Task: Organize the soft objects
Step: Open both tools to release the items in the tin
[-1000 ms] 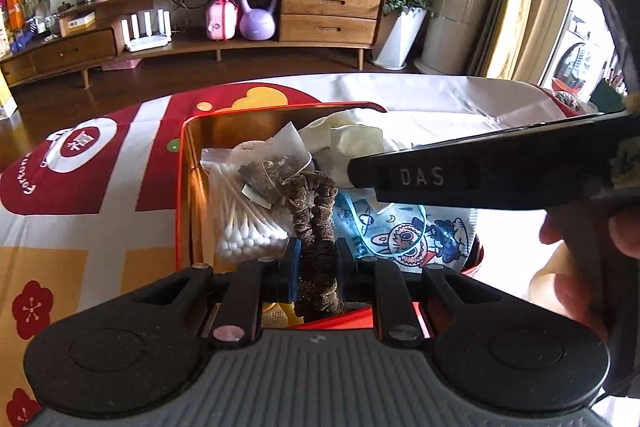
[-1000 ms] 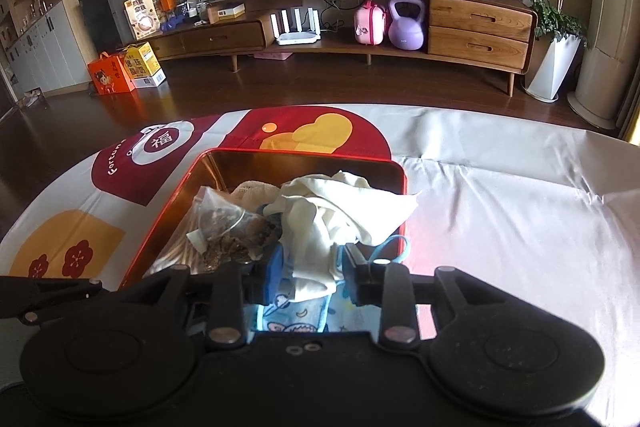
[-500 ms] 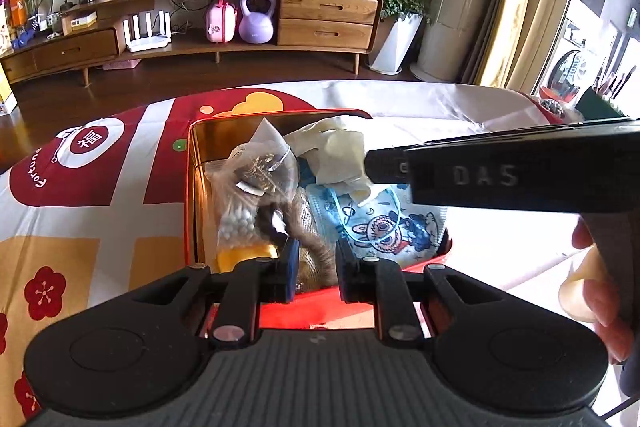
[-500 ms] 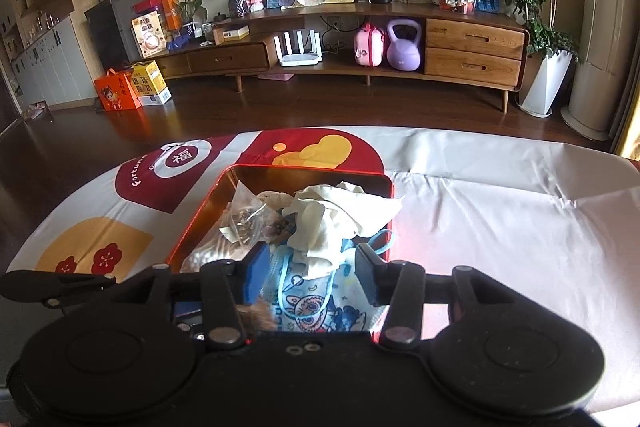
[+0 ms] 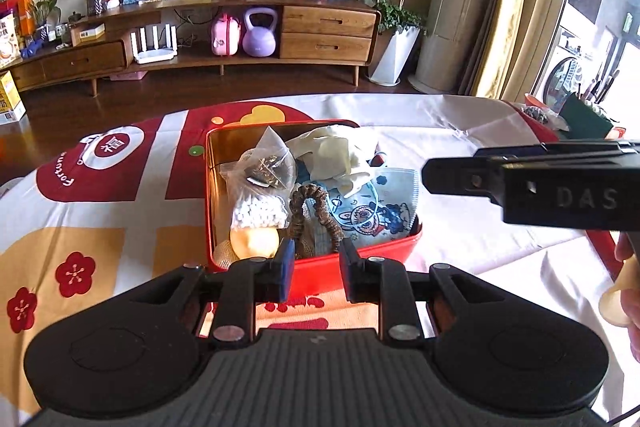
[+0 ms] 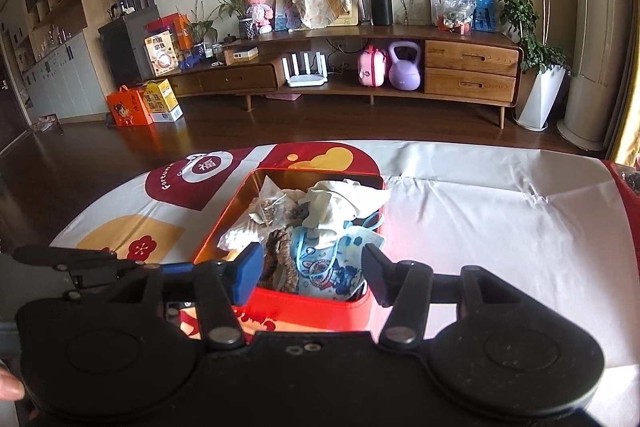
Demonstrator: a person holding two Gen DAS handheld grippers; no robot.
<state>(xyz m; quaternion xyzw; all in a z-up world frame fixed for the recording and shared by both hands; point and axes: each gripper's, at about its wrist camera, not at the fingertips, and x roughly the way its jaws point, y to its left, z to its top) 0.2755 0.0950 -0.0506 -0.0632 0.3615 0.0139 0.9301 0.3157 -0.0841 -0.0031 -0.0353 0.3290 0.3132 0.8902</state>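
A red tin (image 5: 360,253) (image 6: 320,307) sits on the table and holds soft items: a brown scrunchie (image 5: 316,211) (image 6: 280,255), a cartoon face mask (image 5: 376,207) (image 6: 332,267), a cream cloth (image 5: 336,155) (image 6: 344,203), a bag of cotton swabs (image 5: 260,211) and a clear bag of dried bits (image 5: 268,167). My left gripper (image 5: 314,267) is open and empty, pulled back before the tin's near wall. My right gripper (image 6: 306,275) is open and empty above the tin's near edge.
The table wears a white cloth with red and yellow prints (image 5: 120,195). The right gripper's body (image 5: 560,187) shows in the left wrist view at right. A wooden sideboard (image 6: 400,75) stands across the dark floor.
The left gripper let go of the scrunchie, which now lies in the tin, and drew back. The right gripper released the cream cloth, opened wide and drew back.
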